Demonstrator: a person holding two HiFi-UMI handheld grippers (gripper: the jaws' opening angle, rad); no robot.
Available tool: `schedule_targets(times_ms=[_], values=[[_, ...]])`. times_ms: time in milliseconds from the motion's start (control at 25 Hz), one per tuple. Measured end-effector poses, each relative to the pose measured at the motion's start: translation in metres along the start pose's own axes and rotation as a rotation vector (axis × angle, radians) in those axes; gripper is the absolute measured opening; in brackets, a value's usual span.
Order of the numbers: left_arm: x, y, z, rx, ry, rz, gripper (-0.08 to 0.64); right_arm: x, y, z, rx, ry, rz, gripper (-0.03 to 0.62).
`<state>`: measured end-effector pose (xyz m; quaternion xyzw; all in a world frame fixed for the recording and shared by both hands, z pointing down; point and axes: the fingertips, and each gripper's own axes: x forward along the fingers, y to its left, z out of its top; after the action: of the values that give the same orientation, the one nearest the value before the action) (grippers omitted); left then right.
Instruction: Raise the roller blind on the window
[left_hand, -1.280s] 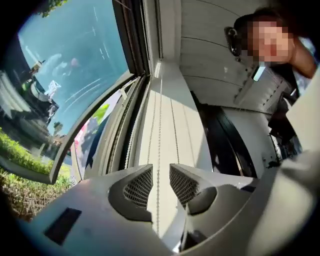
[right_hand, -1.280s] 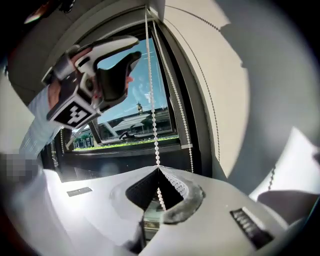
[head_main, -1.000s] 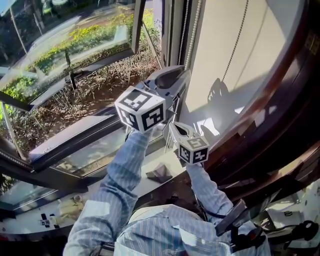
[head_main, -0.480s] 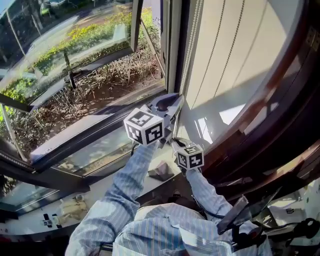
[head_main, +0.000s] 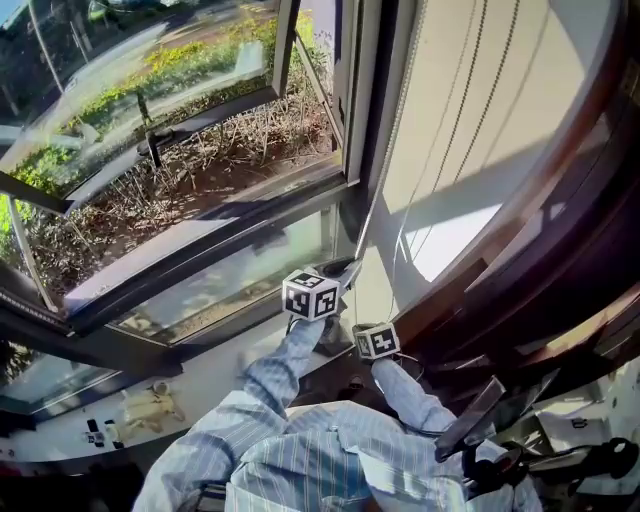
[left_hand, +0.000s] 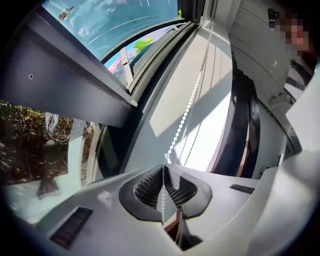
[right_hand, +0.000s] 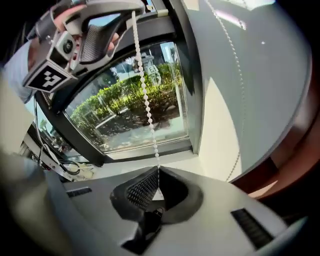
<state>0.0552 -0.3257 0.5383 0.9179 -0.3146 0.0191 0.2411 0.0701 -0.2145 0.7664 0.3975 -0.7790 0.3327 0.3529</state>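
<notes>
A white bead chain hangs down beside the dark window frame. My left gripper is low, near the sill, and its jaws are shut on the chain; the beads pass between the ribbed pads. Just below and to its right, my right gripper is shut on the same chain. In the right gripper view the chain runs taut up to the left gripper above it. The blind's fabric does not show in any view.
A cream wall panel stands right of the chain, with a dark curved wooden edge beyond it. A window sash is swung open over a garden. Small scraps lie on the sill.
Both grippers have come down from beside the upper frame to just above the sill. The left jaws, open a second ago, have shut on the bead chain.
</notes>
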Motion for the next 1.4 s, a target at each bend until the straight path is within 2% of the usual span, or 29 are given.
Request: schedule_targets(times_ms=[120, 240, 320, 400, 680, 880, 1040, 1240, 1400], values=[[-0.008, 0.010, 0.012, 0.090, -0.032, 0.031, 0.011, -0.004, 0.011, 0.008, -0.023, -0.036, 0.007, 0.006], [-0.019, 0.017, 0.014, 0.194, -0.047, 0.106, 0.011, -0.012, 0.027, 0.022, -0.040, -0.094, 0.040, 0.018], [-0.028, 0.021, 0.006, 0.174, -0.043, 0.145, 0.017, -0.022, 0.035, 0.034, -0.017, -0.165, 0.059, 0.093], [-0.040, 0.022, 0.001, 0.136, -0.071, 0.164, 0.035, -0.037, 0.041, 0.049, 0.008, -0.238, 0.056, 0.123], [-0.084, 0.020, -0.009, 0.105, -0.090, 0.173, 0.040, -0.099, 0.071, 0.092, 0.151, -0.491, 0.126, 0.124], [-0.114, 0.001, -0.020, 0.022, -0.115, 0.136, 0.038, -0.149, 0.086, 0.101, 0.185, -0.683, 0.144, 0.124], [-0.139, -0.015, -0.035, -0.059, -0.146, 0.123, 0.038, -0.174, 0.103, 0.097, 0.182, -0.743, 0.175, 0.124], [-0.164, -0.048, -0.048, -0.012, -0.220, 0.128, 0.037, -0.194, 0.126, 0.082, 0.135, -0.750, 0.221, 0.124], [-0.184, -0.090, -0.063, 0.004, -0.271, 0.126, 0.032, -0.218, 0.144, 0.051, 0.128, -0.756, 0.266, 0.123]])
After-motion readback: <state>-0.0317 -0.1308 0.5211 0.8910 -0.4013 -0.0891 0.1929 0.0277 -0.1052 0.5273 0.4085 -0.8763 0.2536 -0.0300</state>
